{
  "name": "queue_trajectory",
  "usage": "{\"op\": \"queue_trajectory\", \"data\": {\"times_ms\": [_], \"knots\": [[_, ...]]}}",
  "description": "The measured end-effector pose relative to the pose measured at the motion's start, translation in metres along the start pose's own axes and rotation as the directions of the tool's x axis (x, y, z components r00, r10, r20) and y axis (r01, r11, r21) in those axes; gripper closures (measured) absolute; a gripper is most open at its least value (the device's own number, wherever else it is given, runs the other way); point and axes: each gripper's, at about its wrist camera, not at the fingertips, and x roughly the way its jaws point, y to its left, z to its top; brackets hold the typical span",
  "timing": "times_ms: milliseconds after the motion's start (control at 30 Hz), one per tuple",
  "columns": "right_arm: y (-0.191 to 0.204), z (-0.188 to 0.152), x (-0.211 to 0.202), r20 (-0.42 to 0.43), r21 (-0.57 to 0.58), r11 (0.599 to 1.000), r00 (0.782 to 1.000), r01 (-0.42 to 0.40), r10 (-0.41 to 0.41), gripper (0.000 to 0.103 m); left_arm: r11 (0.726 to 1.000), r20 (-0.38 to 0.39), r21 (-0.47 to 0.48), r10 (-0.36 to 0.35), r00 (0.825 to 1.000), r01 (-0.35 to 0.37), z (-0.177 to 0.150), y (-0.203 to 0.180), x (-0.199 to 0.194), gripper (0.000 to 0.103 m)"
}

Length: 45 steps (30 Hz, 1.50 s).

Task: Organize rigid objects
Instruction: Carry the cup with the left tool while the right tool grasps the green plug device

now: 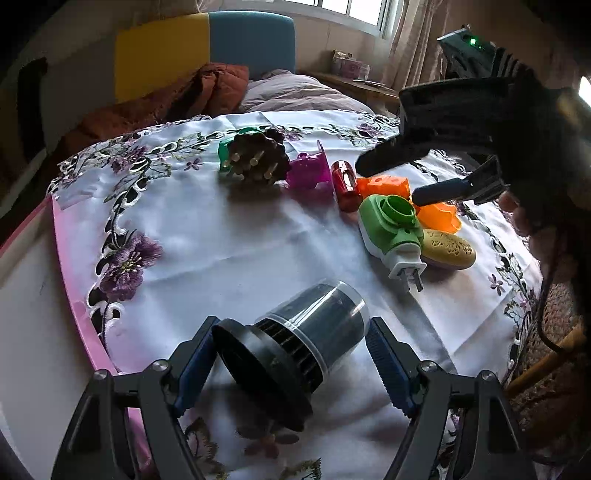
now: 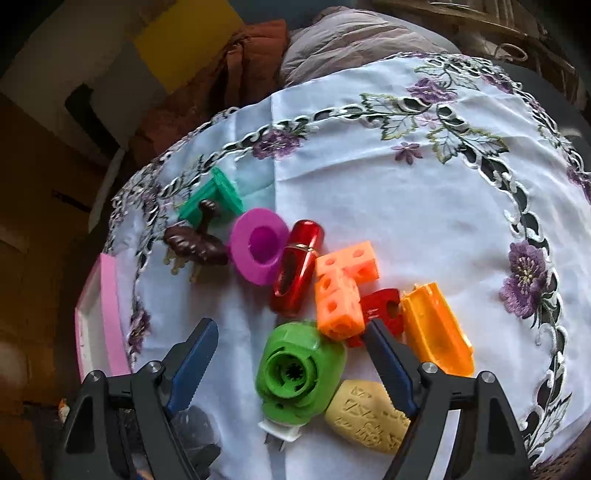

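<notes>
Lying on its side, filter canister (image 1: 310, 332) points seemingly rightward between left jaws.

A white tablecloth (image 1: 229, 236) with purple embroidered flowers and dark leafy cutwork along its border covers the table, creased across the middle. A pink edge (image 1: 70, 258) shows beyond the cloth on the left, with a white surface beside it. Behind the table lies a bed with a pale lilac quilt (image 1: 295, 92) and a rust-brown blanket (image 1: 207, 88) bunched next to it. The headboard (image 1: 207, 48) is yellow on one half and teal on the other. A window (image 1: 354, 11) lets in daylight at the top, with beige curtains (image 1: 410, 48) hanging at its right, and a wooden side table (image 1: 362, 86) stands below them
</notes>
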Motion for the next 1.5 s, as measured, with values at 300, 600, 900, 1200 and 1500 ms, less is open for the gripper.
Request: {"op": "queue_trajectory", "data": {"times_ms": [300,600,900,1200,1500], "knots": [[0.019,-0.010,0.011,-0.089,-0.096,0.983,0.982,0.160,-0.168,0.020,1.000,0.011,0.020,0.019,1.000,-0.019,-0.004,-0.001,-0.002,0.024],[0.054,-0.018,0.044,-0.104,-0.282,0.959,0.992,0.041,-0.073,0.049,1.000,0.058,-0.013,-0.025,0.998,0.026,-0.008,0.001,-0.025,0.025],[0.051,-0.024,0.046,-0.096,-0.312,0.949,0.991,0.055,-0.089,0.050,0.994,0.142,-0.089,-0.058,0.988,0.071,-0.007,0.017,-0.078,0.024],[0.048,-0.022,0.049,-0.101,-0.278,0.960,0.992,0.039,-0.069,0.049,0.941,0.190,-0.337,0.106,0.976,-0.037,0.004,0.121,-0.124,0.024],[0.058,-0.029,0.050,-0.081,-0.346,0.934,0.990,0.083,-0.118,0.049,0.824,0.053,-0.518,0.299,0.953,-0.230,0.005,0.258,-0.100,0.024]]}}
